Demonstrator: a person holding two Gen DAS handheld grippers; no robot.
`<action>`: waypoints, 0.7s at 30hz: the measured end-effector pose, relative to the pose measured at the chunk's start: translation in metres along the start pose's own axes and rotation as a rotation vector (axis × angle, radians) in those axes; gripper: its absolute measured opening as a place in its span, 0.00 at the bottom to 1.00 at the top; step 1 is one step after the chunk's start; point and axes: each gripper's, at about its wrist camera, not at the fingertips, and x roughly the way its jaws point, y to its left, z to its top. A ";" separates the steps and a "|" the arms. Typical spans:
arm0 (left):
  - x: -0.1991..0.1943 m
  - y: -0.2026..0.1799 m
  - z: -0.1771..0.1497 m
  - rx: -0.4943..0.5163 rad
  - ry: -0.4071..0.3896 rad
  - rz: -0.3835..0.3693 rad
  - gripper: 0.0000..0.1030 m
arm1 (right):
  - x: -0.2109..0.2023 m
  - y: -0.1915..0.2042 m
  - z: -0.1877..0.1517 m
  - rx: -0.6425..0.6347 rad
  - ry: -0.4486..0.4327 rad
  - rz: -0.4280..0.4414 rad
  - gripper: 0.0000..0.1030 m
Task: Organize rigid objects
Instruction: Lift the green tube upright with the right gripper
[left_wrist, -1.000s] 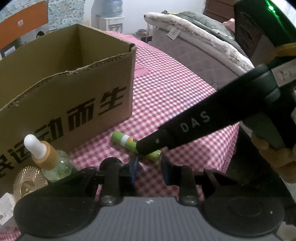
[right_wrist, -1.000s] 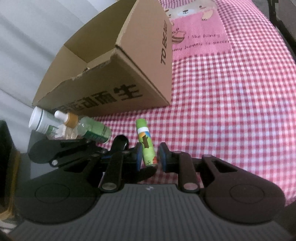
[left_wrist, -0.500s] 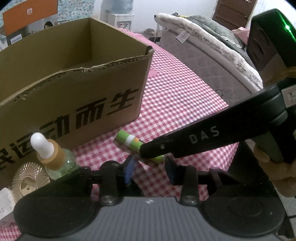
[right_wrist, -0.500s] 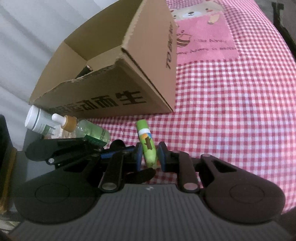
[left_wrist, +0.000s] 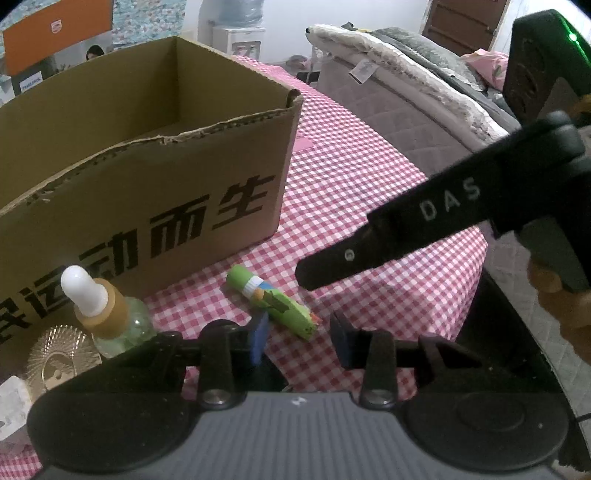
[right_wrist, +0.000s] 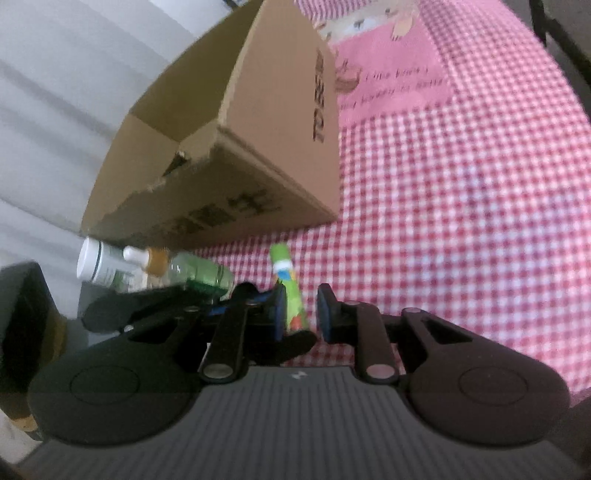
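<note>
A green tube (left_wrist: 273, 301) with a white band lies on the red checked cloth (left_wrist: 369, 206), just in front of the open cardboard box (left_wrist: 147, 206). My left gripper (left_wrist: 299, 334) stands open, and the tube's near end lies just ahead of its blue pads (left_wrist: 258, 332) without touching them. My right gripper (left_wrist: 314, 273) hovers above and to the right of the tube, clear of it. In the right wrist view that gripper (right_wrist: 301, 310) is shut with a narrow gap, and the tube (right_wrist: 284, 273) shows beyond it on the cloth.
A dropper bottle (left_wrist: 107, 314) and a gold disc (left_wrist: 62, 354) sit left of the tube against the box. A white-capped bottle (right_wrist: 99, 266) lies beside them. A person's hand (left_wrist: 561, 306) holds the right gripper. A bed (left_wrist: 406, 99) stands past the table's right edge.
The right gripper has drawn back up and to the right, off the tube, which stays on the cloth. The left jaws have spread wider.
</note>
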 end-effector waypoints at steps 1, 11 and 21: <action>0.000 0.000 0.001 -0.004 0.001 0.001 0.38 | -0.001 0.000 0.003 -0.002 -0.001 -0.001 0.18; 0.002 0.001 0.003 -0.017 -0.004 0.014 0.35 | 0.031 0.020 0.002 -0.109 0.061 -0.015 0.18; -0.007 0.003 -0.002 -0.041 -0.038 0.010 0.30 | 0.018 0.016 -0.011 -0.114 0.034 0.005 0.15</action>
